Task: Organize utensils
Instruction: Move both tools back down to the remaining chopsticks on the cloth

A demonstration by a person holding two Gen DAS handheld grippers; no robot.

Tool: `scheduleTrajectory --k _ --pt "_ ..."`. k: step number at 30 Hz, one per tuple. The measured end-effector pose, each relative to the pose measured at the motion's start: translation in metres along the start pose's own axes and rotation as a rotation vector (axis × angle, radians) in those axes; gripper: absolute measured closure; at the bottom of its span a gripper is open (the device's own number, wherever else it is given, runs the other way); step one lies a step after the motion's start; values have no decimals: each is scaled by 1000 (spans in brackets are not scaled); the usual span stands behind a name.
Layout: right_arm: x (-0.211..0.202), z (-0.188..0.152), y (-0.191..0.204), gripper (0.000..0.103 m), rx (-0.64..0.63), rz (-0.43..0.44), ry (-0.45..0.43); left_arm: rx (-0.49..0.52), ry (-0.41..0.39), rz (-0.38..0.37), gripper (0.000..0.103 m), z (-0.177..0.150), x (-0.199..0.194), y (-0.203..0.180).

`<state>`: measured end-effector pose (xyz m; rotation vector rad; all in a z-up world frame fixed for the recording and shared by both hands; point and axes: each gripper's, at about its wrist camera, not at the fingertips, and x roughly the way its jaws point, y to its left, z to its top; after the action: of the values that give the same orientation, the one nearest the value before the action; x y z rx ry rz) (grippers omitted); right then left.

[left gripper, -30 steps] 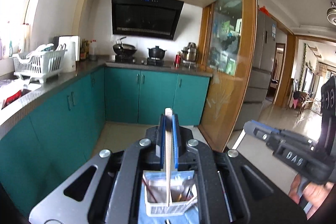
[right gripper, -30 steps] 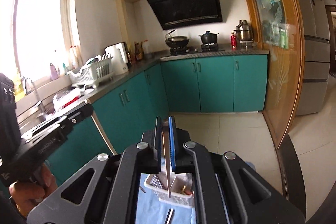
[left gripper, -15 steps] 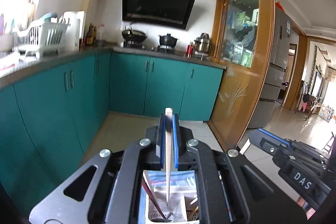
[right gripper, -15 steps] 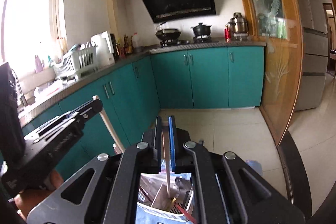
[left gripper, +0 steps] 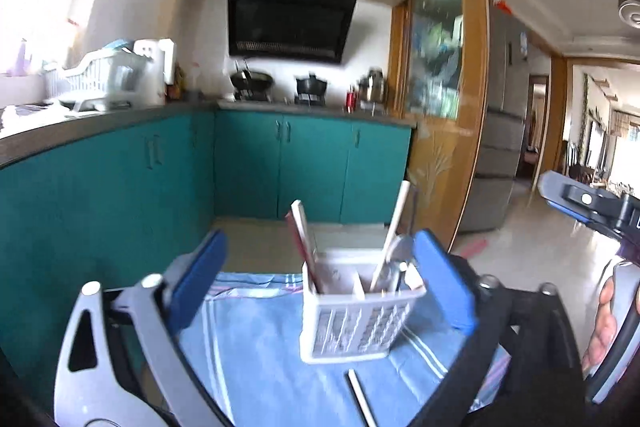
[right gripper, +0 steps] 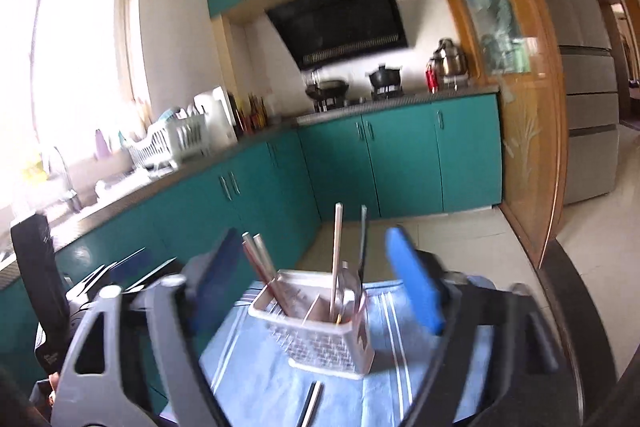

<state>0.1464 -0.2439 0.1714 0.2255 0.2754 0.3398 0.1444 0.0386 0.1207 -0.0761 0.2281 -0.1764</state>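
A white slotted utensil basket point(left gripper: 356, 311) stands on a blue striped cloth point(left gripper: 264, 359); it also shows in the right wrist view point(right gripper: 320, 327). Chopsticks and a spoon stand upright in it: a pale chopstick point(left gripper: 390, 239), a reddish pair point(left gripper: 300, 239), metal pieces point(right gripper: 336, 251). My left gripper point(left gripper: 324, 291) is open and empty, its blue pads either side of the basket. My right gripper point(right gripper: 316, 287) is open and empty, also around the basket. A loose white chopstick point(left gripper: 360, 399) lies on the cloth in front; a metal one point(right gripper: 310, 403) shows in the right view.
Teal kitchen cabinets point(left gripper: 160, 187) run along the left and back, with a dish rack point(left gripper: 104, 83), stove pots point(left gripper: 312, 87) and range hood point(left gripper: 288, 23). A wooden glass partition point(left gripper: 444, 131) stands right. The other gripper and hand point(left gripper: 608, 267) are at the right edge.
Both grippers were shut on a chopstick each above the basket. Both have lowered, opened and let go; the chopsticks now stand in the basket.
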Motion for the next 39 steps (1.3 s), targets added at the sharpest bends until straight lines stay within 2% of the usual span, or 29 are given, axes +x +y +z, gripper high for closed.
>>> scheduleTrajectory --k 3,8,11,14,16,19,22,28,31,35,37,39 --pt "-45 -51 -6 8 16 -27 -40 -12 15 12 5 -33 -31 0" --pt "-55 -139 -11 8 13 -96 26 -49 133 59 5 -106 -40 -14" --pt "-59 -184 -15 8 23 -123 36 -56 243 5 5 -133 -33 -24" --pt "-51 -191 -8 8 13 -91 122 -54 341 2 5 -151 -30 -29" --pt "-57 -193 0 8 -34 -110 101 -38 332 15 5 -153 -35 -32" --pt "-53 -197 1 8 -46 -115 152 -45 299 40 5 -153 -42 -30" --pt "-54 -204 -3 8 -36 -117 184 -43 324 38 5 -155 -37 -31" --pt "-60 -203 -9 8 -27 -129 179 -19 347 19 5 -163 -33 -36" --pt "-57 -201 -10 8 -16 -124 190 -26 371 16 8 -167 -27 -34" --pt "-54 -199 -10 8 -11 -114 192 -82 451 -4 17 -171 -4 -27" --pt "-50 -197 -13 8 1 -108 199 -97 509 -8 24 -167 15 -25" --pt "-44 -196 -17 8 14 -107 221 -97 557 -3 35 -162 36 -24"
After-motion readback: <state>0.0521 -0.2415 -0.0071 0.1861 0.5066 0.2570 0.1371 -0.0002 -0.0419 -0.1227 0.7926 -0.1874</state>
